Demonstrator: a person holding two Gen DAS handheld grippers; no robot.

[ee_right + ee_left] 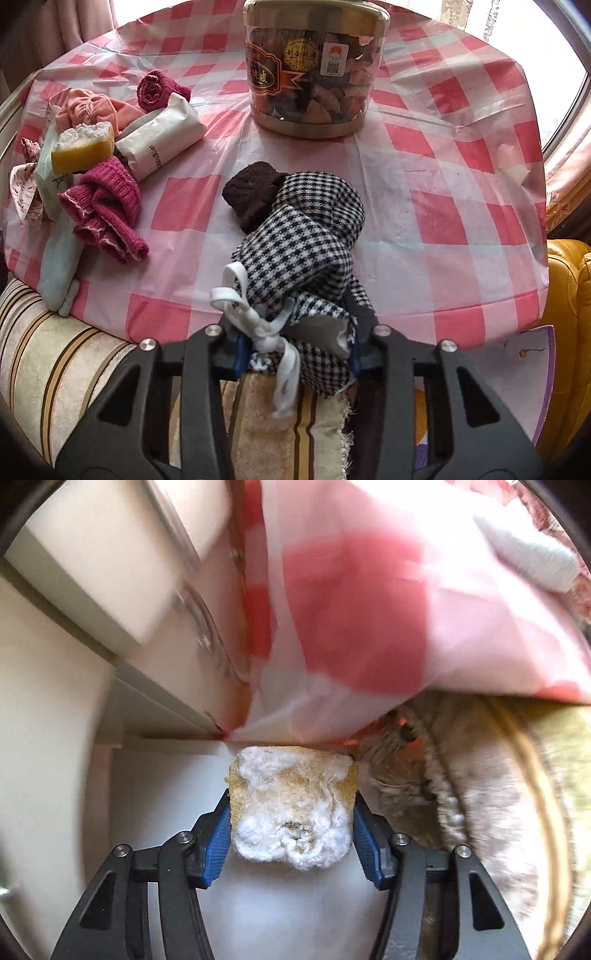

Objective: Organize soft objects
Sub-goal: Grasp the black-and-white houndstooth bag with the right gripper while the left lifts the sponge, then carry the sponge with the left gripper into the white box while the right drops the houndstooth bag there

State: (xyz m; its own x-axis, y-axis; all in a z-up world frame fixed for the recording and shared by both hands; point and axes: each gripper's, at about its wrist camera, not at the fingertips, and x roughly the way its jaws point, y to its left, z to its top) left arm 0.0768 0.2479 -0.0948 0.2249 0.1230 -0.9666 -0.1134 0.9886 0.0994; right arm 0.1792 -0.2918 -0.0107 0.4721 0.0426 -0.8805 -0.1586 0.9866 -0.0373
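Houndstooth scarf point(303, 236): right gripper point(295, 360) fingers grasp its near end; we lift clear toward twelve o'clock.
Sponge point(291, 805): left gripper point(291, 834) fingers clamp it; we keep it steady.

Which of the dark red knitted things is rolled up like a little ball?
The small dark red roll at the back, beside the peach cloth. The other dark red knit, nearer the camera, lies loose and spread open with frilly edges.
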